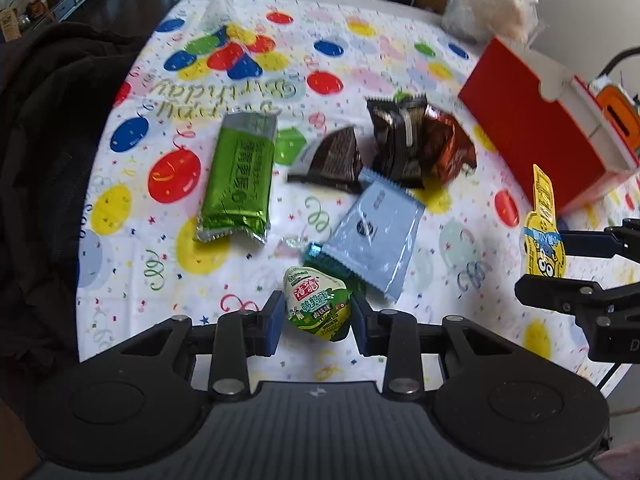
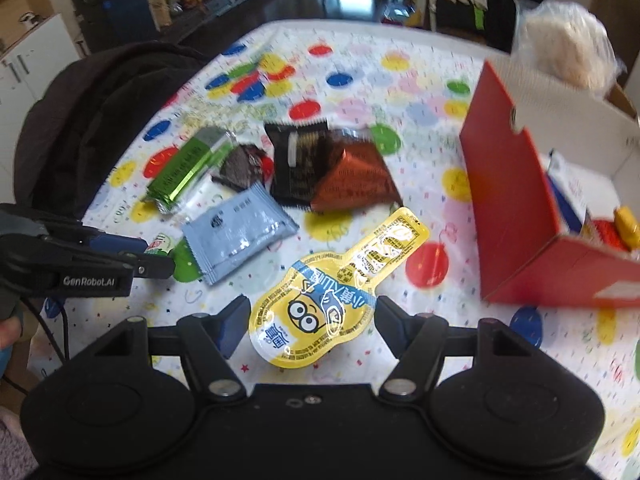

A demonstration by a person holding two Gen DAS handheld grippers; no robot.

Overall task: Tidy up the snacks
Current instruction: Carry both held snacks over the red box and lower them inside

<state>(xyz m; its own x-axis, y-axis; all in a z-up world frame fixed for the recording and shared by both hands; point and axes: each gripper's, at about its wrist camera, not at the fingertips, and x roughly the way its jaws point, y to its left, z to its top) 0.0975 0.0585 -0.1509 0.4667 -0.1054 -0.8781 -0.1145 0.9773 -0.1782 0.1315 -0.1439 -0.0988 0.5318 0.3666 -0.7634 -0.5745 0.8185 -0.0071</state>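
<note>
Both tongs point steeply down over the desk (image 1: 132, 320). The left tongs (image 1: 316, 316) clamp a small green egg pack (image 1: 318, 306) near the desk's front edge. The right tongs (image 2: 310, 326) grip a yellow cartoon pouch (image 2: 320, 300) beside the open red box (image 2: 520, 208), which holds a few wrapped snacks.

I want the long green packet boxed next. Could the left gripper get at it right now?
Probably not yet: the left gripper is already shut on the small green-and-white pouch. The long green packet itself lies flat and alone on the tablecloth, nothing on top, so the way looks free once that pouch is dropped off.
</note>
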